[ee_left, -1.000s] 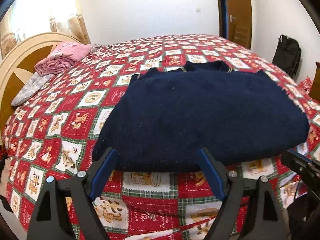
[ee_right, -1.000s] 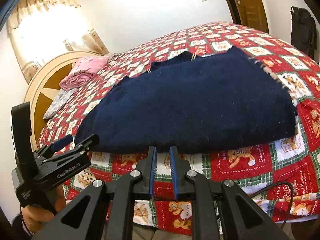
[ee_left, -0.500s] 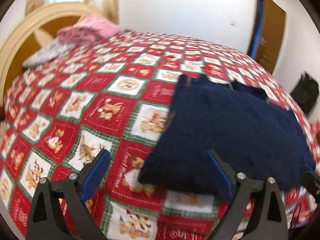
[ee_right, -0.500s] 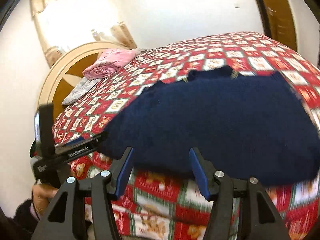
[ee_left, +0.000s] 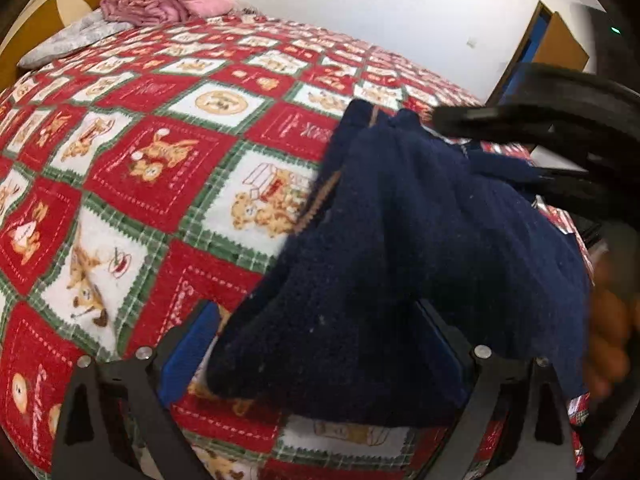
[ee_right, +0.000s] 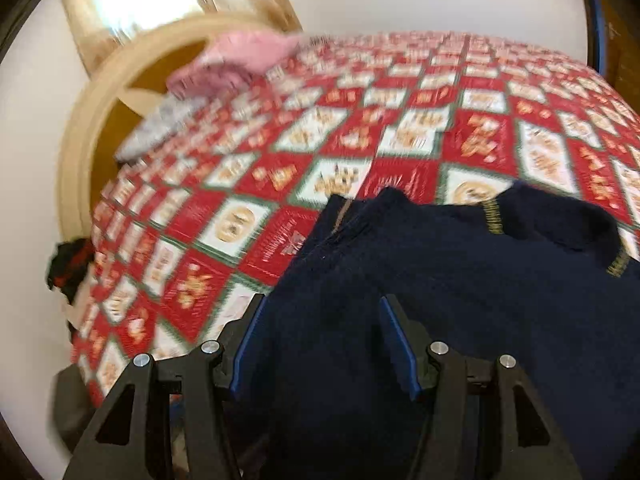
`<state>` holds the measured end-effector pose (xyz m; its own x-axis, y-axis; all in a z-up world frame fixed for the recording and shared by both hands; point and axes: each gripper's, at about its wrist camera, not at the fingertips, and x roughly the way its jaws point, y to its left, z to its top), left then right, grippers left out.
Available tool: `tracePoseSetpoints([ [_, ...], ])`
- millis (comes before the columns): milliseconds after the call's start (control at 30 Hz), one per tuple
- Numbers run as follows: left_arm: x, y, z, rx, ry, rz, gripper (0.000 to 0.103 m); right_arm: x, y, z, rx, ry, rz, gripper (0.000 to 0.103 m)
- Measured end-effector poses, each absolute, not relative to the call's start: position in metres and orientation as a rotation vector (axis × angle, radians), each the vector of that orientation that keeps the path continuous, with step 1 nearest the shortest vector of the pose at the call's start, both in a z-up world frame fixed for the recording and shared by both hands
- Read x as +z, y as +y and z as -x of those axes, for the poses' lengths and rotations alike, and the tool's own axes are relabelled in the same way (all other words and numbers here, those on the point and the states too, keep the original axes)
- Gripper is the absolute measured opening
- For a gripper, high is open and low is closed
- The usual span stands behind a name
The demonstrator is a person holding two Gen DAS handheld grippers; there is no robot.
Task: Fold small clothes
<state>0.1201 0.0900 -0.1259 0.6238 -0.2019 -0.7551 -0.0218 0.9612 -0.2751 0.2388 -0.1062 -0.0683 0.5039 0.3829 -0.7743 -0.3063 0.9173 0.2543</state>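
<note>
The navy sweater (ee_left: 420,248) lies on the bed (ee_left: 160,168), toward the near edge of the red patchwork bedspread, already doubled over into a compact, thick bundle with its striped collar (ee_right: 494,216) at the far side. By the look of its layered edges, at least one fold is done, but the bundle is loose and uneven, so a further fold or some tidying probably remains.

The left hand-held gripper (ee_left: 316,356) hovers over the bundle's near left corner with its jaws spread wide; the cloth sits between and in front of them, and no pinch shows. The right hand-held gripper (ee_right: 324,344) is half open above the sweater's near part, and it is not clear that its pads press on the knit. In the left wrist view that same tool appears at the right, beyond the sweater.

A pink folded cloth (ee_left: 160,0) and a grey one (ee_left: 72,38) rest far off by the headboard (ee_right: 92,128), apparently set aside.
</note>
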Motion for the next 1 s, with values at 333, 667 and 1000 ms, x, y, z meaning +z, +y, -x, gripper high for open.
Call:
tracePoseSetpoints([
  [333, -0.123, 0.101, -0.117, -0.196, 0.828, 0.375, 0.041, -0.098, -0.056, -0.295, 0.357, 1.05, 0.045, 0.063],
  [667, -0.125, 0.103, -0.113, -0.198, 0.812, 0.387, 0.045, -0.115, -0.013, -0.29, 0.253, 1.038, 0.394, 0.066],
  [1000, -0.101, 0.098, -0.109, -0.209, 0.806, 0.345, 0.019, -0.084, -0.083, -0.291, 0.385, 1.062, 0.038, 0.016],
])
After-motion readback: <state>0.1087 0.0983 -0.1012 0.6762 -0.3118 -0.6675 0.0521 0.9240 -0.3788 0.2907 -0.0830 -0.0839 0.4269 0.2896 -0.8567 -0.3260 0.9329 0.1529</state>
